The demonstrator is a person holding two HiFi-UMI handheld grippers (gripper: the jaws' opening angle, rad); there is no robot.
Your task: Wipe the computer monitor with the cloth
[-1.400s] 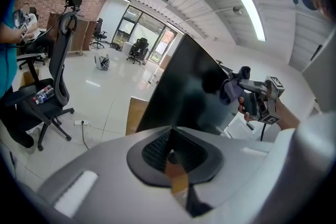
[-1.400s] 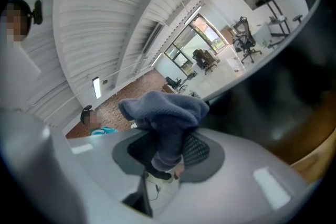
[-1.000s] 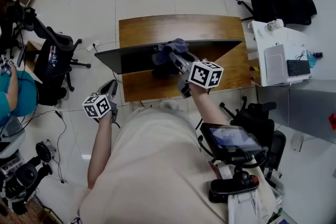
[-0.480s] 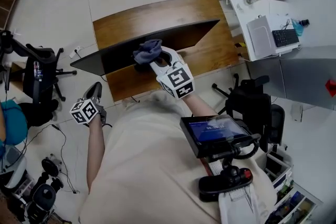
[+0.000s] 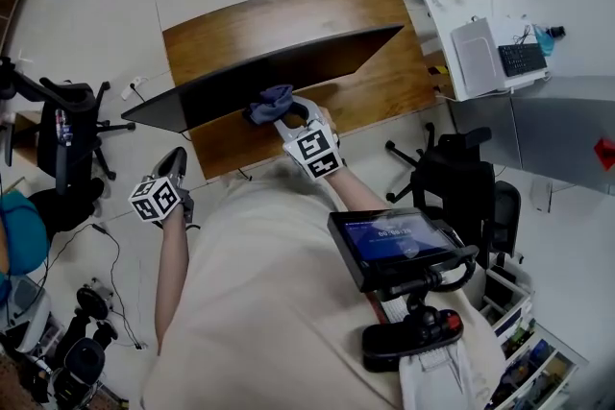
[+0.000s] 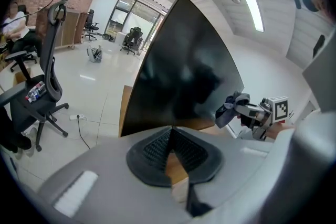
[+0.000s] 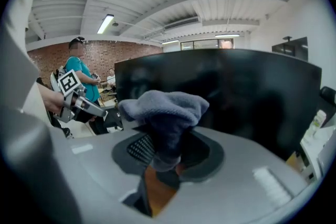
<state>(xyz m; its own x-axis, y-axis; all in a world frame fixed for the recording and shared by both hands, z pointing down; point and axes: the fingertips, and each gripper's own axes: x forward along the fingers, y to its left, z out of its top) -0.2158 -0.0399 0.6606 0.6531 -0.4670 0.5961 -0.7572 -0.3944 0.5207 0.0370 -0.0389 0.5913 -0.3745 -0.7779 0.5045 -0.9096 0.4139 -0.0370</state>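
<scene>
Right claw [image 5: 281,113] with grey cloth [image 5: 270,99] moved lower on monitor [image 5: 317,62] screen, centre of frame. Claw clamped on cloth. Left claw [image 5: 174,170] closed, empty, lower left, beside worktop [image 5: 269,14]. Risk: too hard push tips monitor backward.

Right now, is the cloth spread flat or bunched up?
Bunched up: the cloth sits wadded in a lump, pinched by the right tongs.

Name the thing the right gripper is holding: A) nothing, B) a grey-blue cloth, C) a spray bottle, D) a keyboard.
B: the right gripper view shows the right gripper with its jaws closed on the bunched grey-blue cloth, held up in front of the dark monitor.
</scene>
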